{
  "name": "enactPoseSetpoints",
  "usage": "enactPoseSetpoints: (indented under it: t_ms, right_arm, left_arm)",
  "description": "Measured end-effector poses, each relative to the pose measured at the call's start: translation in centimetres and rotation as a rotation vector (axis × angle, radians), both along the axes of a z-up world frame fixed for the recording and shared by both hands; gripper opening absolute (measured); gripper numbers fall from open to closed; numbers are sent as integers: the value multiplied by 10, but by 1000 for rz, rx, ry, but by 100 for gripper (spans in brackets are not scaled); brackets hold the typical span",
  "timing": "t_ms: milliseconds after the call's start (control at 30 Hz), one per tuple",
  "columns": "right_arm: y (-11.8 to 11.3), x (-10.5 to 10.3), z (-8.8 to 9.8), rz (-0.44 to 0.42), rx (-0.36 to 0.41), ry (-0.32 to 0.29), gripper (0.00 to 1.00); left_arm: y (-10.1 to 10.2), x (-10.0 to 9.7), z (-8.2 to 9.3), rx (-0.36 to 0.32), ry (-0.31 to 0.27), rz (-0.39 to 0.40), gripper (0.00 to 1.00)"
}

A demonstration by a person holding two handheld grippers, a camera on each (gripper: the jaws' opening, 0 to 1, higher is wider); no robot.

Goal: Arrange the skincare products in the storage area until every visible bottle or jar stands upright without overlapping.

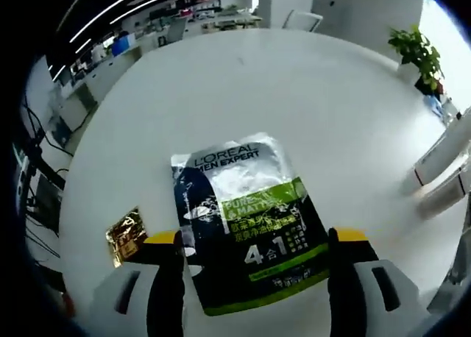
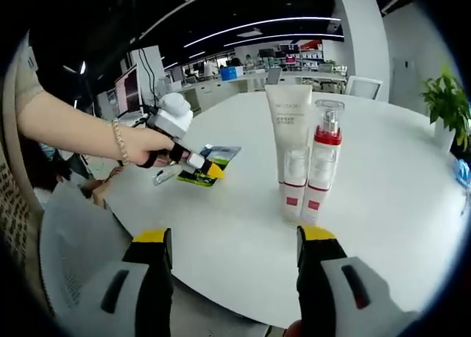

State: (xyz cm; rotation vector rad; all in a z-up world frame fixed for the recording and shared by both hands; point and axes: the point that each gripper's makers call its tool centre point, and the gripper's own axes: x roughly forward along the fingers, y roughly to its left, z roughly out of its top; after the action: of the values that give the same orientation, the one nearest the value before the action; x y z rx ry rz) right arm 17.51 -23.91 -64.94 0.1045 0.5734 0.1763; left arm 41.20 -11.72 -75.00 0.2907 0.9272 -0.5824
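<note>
A flat L'Oréal Men Expert sachet (image 1: 246, 223), black, silver and green, lies between the spread, empty left gripper (image 1: 257, 260); the right gripper (image 2: 234, 252) gapes empty.

A green-and-black sachet (image 1: 246, 223) is seen lying flat between the left jaws; a tube (image 2: 288, 127) and two bottles (image 2: 311, 168) stand upright beyond the right jaws.

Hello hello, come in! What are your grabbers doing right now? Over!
Left hand-held gripper open over flat sachet. Right hand-held gripper open, empty. Tube and two bottles upright. Gold packet beside sachet.
</note>
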Motion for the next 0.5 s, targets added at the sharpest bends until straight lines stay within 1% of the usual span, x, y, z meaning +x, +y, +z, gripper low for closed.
enactPoseSetpoints:
  t_ms: [100, 133, 167, 200, 233, 300, 333, 367, 400, 433, 500]
  right_arm:
    - [0, 0, 0, 2, -6, 0, 69]
    - [1, 0, 0, 1, -6, -1, 69]
    - [0, 0, 0, -1, -7, 0, 69]
    - [0, 0, 0, -2, -7, 0, 69]
    - [0, 0, 1, -4, -6, -2, 69]
    - [0, 0, 1, -5, -8, -3, 69]
    - [1, 0, 2, -5, -9, -3, 69]
    - [1, 0, 2, -5, -9, -4, 69]
    - [1, 0, 2, -6, -10, -4, 69]
    - [1, 0, 2, -6, -10, -4, 69]
    - [0, -1, 3, -8, -10, -6, 69]
  left_arm:
    - [0, -2, 2, -3, -6, 0, 75]
    - [0, -2, 2, -5, -13, -3, 73]
    - [-6, -3, 6, -11, -36, -61, 66]
    - [-2, -2, 6, 20, -51, -48, 63]
    - [-7, -6, 7, -13, -39, -56, 56]
    - [-11, -9, 6, -33, -32, -59, 34]
    - [-9, -8, 6, -31, -42, -43, 22]
    - [-11, -10, 7, -50, -37, -44, 17]
    - [-13, -11, 7, -51, -40, -56, 14]
    - [-15, -12, 6, -42, -45, -68, 13]
    - [-16, -13, 6, -53, -34, -69, 10]
